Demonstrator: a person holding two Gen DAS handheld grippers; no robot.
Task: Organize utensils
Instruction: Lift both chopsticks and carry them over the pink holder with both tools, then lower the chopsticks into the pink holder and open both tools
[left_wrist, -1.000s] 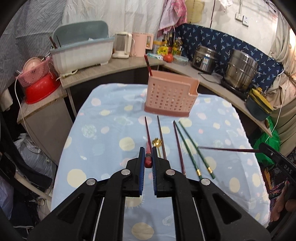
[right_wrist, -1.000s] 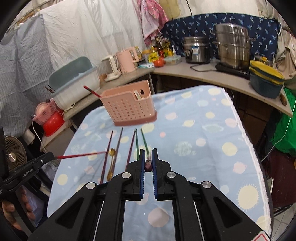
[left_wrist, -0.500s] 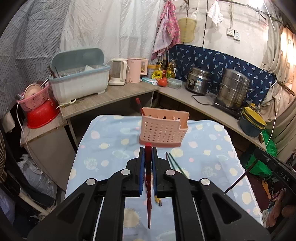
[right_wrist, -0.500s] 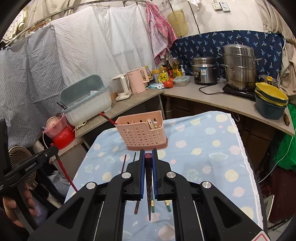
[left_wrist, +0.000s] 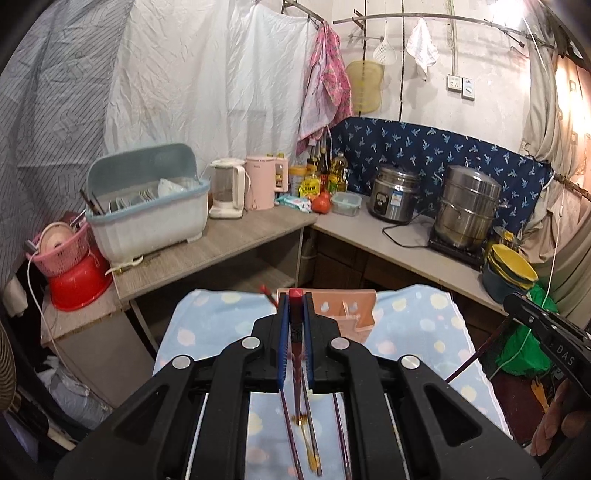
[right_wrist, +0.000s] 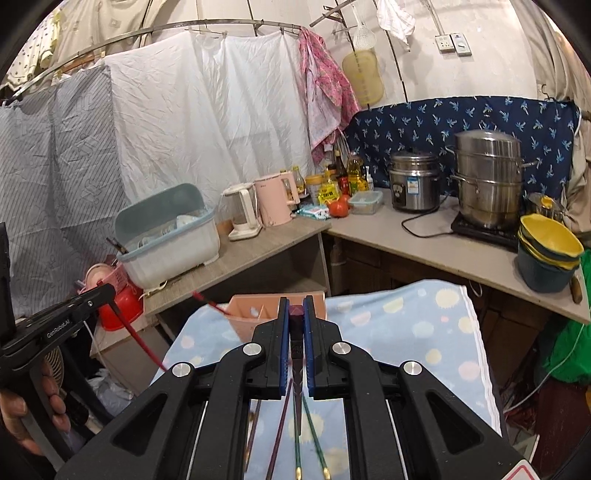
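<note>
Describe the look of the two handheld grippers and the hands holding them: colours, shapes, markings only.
Both grippers are matte black plastic with angular linkage arms, round silver pivot bolts and blue ribbed pads lining the fingers. The left gripper bears white "GenRoboAI" lettering on its side; the right gripper shows white "DAS". Bare fingers of the left hand wrap the handle; no sleeve is visible.

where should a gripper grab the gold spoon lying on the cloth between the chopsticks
The gold spoon lies flat on the dotted tablecloth, chopsticks close alongside it. Probably best to come straight down from above and close across the narrow handle, jaws spanning its width. Its bowl is wider and flatter, so harder to pinch. Both grippers already hold chopsticks, so one must be freed first.
</note>
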